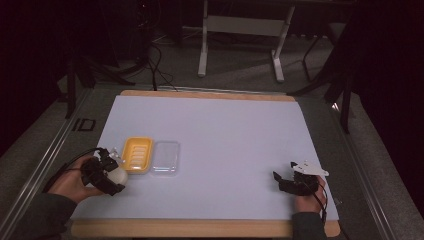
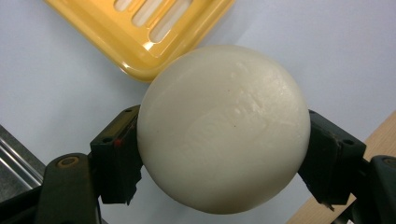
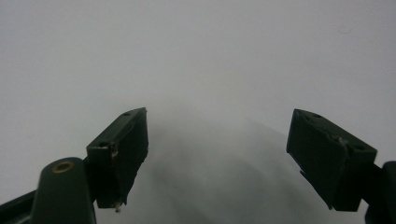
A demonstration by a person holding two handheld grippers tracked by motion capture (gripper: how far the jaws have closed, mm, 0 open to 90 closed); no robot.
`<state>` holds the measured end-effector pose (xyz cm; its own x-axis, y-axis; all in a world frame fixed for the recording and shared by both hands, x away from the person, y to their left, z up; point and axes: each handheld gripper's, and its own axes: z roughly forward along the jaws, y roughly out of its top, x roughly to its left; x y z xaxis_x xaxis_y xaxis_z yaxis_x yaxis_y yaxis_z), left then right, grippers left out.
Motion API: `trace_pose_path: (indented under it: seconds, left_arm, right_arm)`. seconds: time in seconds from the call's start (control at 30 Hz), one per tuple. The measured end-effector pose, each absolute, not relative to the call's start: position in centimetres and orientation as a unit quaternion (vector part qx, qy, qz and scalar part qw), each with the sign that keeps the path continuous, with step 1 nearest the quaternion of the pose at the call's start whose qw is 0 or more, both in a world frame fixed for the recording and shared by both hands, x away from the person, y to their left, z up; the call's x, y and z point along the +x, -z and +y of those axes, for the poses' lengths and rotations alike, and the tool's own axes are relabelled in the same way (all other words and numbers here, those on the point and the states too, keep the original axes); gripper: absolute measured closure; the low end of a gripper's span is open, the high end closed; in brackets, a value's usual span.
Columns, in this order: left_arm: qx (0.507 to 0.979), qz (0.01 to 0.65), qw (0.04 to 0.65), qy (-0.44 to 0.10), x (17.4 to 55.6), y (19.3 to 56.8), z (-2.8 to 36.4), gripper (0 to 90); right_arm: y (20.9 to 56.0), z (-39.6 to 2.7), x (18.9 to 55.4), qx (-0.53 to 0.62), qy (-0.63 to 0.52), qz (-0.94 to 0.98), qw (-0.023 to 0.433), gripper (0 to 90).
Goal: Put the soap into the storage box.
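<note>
Dim room, lit white tabletop (image 1: 225,130), soft focus, faint shadows.

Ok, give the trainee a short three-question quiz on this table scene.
1. True or false: the left gripper is shut on the white soap bar.
2. What lies directly beside the yellow soap dish, on its right in the high view? A) clear lid B) sponge C) cup
3. How do the right gripper jaws stand?

Key: 1 true. 2 A, the clear lid. 3 Open, nothing between them, above the white table sheet.
</note>
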<state>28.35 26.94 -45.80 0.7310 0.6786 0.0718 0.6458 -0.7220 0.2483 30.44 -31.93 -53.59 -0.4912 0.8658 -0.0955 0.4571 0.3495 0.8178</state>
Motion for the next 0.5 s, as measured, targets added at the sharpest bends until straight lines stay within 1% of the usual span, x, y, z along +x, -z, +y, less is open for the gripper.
trace_pose_path:
  seconds: [0.5]
  left_arm:
    - [0.924, 0.357, 0.113, -0.076, 29.39, 45.1, 26.95, 24.7]
  right_arm:
    - [53.59, -31.94, 30.44, 0.426, -0.379, 0.776, 0.269, 20.3]
